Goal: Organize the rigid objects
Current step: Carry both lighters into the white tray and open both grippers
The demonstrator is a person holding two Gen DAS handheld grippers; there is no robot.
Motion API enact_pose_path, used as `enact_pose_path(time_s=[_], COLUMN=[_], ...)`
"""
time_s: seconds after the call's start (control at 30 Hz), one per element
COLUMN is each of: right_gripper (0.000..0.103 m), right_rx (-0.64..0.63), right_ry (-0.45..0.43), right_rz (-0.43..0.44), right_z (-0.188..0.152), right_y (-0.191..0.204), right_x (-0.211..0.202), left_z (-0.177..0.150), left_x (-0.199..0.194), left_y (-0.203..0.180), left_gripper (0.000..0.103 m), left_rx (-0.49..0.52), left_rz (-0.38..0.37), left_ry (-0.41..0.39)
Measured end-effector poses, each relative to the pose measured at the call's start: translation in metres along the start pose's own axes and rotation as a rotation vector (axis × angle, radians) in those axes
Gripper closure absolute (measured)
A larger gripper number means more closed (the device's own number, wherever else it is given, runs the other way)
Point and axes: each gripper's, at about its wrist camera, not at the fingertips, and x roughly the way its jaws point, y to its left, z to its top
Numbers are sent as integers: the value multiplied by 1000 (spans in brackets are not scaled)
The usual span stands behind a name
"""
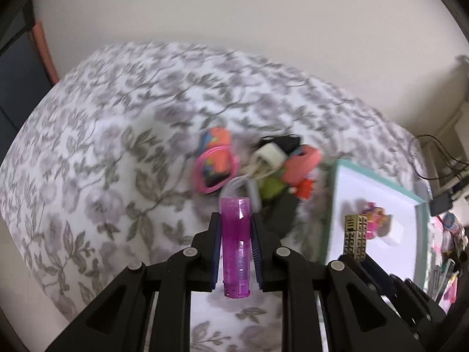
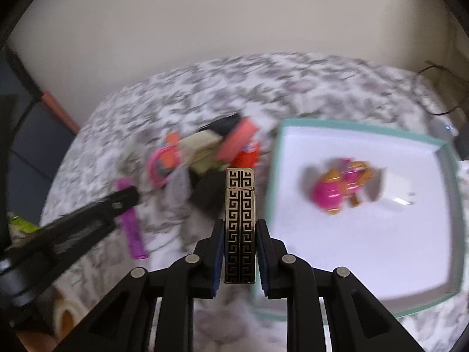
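We see the left gripper [image 1: 236,228] closed on a purple tube [image 1: 235,246]; the right gripper [image 2: 239,234] clamps a patterned lighter [image 2: 239,226].

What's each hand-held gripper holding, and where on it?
Left hand-held gripper: purple lighter, gripped mid-body. Right hand-held gripper: gold-patterned lighter, gripped at its lower half.

You work over a bed with a grey leaf-print cover [image 1: 117,152]. On it lies a pile of small toys [image 1: 258,164] at your left camera's twelve o'clock, and a teal-rimmed white tray [image 2: 272,176] at two o'clock.
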Motion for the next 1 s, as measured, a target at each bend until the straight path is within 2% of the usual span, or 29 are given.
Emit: enact_pose_path(time_s=[0.23, 0.47, 0.67, 0.8, 0.9, 1.0], right_gripper=[81, 81, 81, 81, 81, 81], right_rx=[130, 278, 366, 399, 406, 405], right_ry=[-10, -19, -27, -17, 7, 30], right_rz=[-127, -283, -377, -389, -390, -392], right_z=[1, -7, -17, -22, -25, -29], right_y=[-58, -121, -153, -165, -168, -168], right_x=[-6, -13, -19, -17, -9, -2], left_z=[-8, -28, -45, -54, -57, -59], left_x=[-4, 2, 15, 25, 35, 38], left_y=[-55, -105, -137, -149, -151, -153], left_gripper=[83, 83, 83, 83, 83, 83], left_rx=[111, 228, 312, 377, 375, 391], left_rz=[-103, -136, -179, -161, -176, -172], left_ry=[-8, -10, 20, 29, 68, 70])
